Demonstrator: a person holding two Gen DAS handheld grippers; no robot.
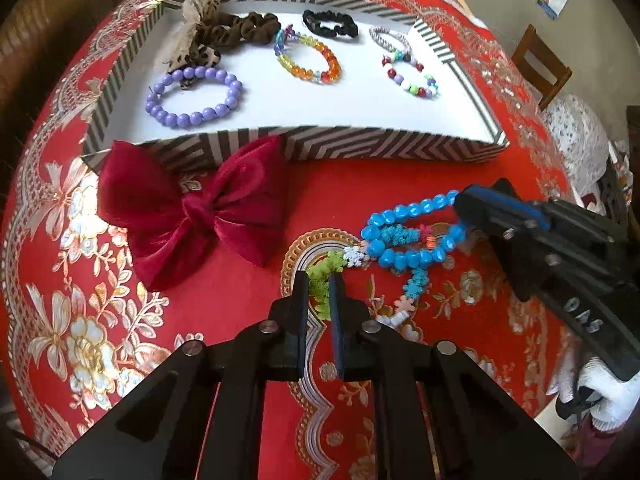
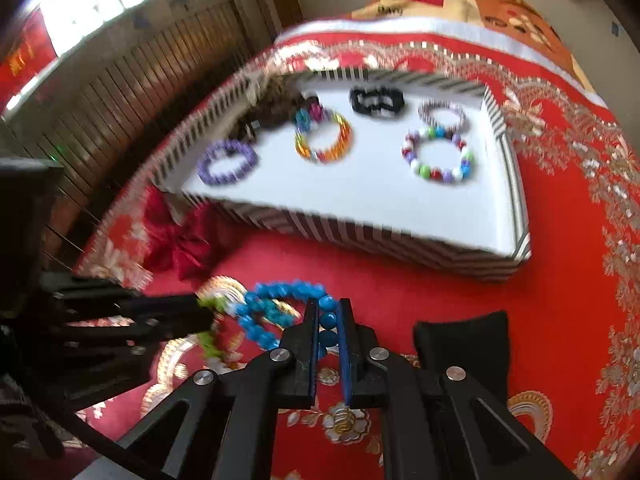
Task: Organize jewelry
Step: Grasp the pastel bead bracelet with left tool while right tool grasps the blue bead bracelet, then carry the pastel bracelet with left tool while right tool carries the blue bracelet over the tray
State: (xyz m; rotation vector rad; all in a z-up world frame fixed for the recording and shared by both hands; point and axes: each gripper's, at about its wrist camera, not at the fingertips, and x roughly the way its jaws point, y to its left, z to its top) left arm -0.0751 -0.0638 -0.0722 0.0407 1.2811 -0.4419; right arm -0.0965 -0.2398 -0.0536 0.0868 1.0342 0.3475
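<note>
A striped tray with a white floor holds a purple bead bracelet, a rainbow bracelet, a mixed-colour bracelet, a black scrunchie, a brown scrunchie and a grey band. On the red cloth in front, my left gripper is shut on a green fuzzy band. It is tangled with a blue bead bracelet. My right gripper is shut on the blue bracelet's beads. A dark red velvet bow lies left, against the tray.
The red and gold embroidered cloth covers a round table. A wooden chair stands beyond the right edge. A wooden slatted wall is at the left in the right wrist view. A black pad lies on the cloth by my right gripper.
</note>
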